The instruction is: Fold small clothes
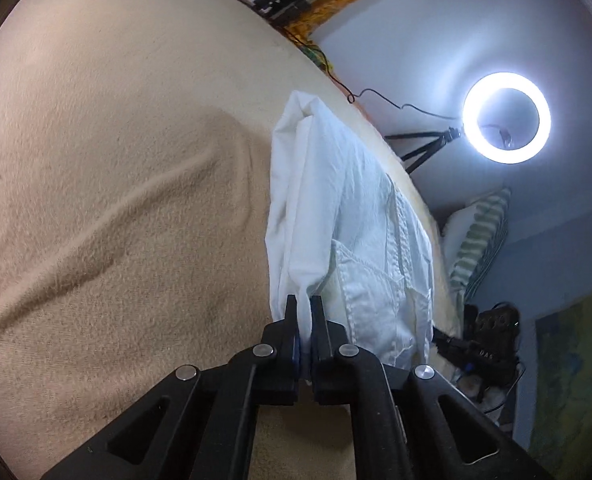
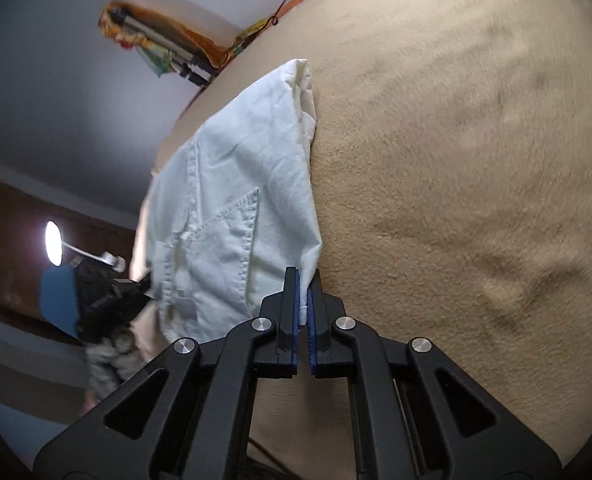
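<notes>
A small white cotton garment with stitched seams (image 1: 347, 220) is pinched at one edge by the left gripper (image 1: 304, 308), and another edge is clamped in the right gripper (image 2: 303, 280). It's stretched out ahead of both, over a fuzzy beige blanket (image 1: 116, 160).

Open blanket (image 1: 116, 160) beside shirt (image 1: 343, 208) (ring light (image 1: 506, 117) nr edge)

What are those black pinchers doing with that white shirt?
A person is folding a small white shirt on a beige blanket, using a handheld gripper in each hand. The left gripper is shut on one edge of the shirt, and the right gripper is shut on another edge. The shirt already looks partly folded, with layers stacked.
</notes>
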`<control>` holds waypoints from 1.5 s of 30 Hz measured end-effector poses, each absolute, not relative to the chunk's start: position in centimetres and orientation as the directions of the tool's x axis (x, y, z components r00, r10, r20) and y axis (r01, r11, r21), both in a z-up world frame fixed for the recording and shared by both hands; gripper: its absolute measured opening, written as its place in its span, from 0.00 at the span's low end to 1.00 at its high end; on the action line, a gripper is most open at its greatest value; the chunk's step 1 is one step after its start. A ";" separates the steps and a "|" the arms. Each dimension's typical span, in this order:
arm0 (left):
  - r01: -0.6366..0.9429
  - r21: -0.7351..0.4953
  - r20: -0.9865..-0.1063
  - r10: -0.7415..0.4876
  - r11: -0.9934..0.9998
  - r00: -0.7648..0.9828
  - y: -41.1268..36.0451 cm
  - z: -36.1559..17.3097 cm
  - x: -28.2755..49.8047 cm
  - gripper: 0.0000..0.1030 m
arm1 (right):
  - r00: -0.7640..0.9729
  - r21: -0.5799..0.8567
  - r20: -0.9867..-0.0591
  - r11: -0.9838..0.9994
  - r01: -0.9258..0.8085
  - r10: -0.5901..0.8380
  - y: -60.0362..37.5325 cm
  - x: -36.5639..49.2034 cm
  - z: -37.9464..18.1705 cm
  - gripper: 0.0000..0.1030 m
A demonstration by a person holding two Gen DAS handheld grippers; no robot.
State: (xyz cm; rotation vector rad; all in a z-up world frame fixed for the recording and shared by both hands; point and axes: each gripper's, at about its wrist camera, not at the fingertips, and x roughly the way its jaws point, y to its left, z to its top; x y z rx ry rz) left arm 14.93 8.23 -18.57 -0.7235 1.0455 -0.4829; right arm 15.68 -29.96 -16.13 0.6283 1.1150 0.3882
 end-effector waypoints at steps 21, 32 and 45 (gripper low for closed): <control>0.138 -0.430 -0.701 -0.426 0.892 0.572 1.7 -11.7 25.6 0.25 | 0.548 0.300 -0.733 0.915 -0.271 0.403 -22.6 25.7 -8.7 0.32; 0.082 -0.380 -0.727 -0.352 0.921 0.590 3.4 -17.5 26.2 0.14 | 0.522 0.187 -0.795 0.944 -0.272 0.307 -22.0 28.4 -14.4 0.26; -0.031 -0.457 -0.701 -0.339 0.889 0.627 8.8 -15.6 22.7 0.31 | 0.551 0.304 -0.772 0.945 -0.117 0.317 -29.6 23.2 -11.7 0.33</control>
